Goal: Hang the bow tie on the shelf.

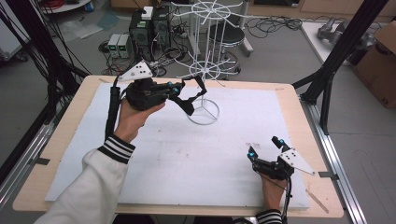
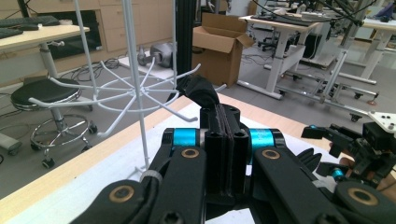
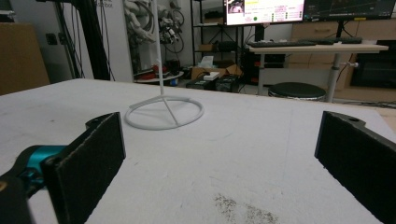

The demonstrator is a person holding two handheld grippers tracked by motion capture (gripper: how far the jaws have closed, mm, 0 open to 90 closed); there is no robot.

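Sitting beyond the table point(image 1: 289, 100): a black stool point(image 1: 226, 33), a cardboard box point(image 1: 380, 65), boxy units point(image 1: 149, 25), possibly computers, amid trailing floor cables point(image 1: 273, 23).

My high view looks forward and down on the whole table point(image 1: 280, 100). The left gripper view rides close behind its jaws, facing the white wire rack point(image 2: 135, 88) — near. The right gripper view sits low over the mat, facing the rack's ring base point(image 3: 163, 112) — shared by all three.
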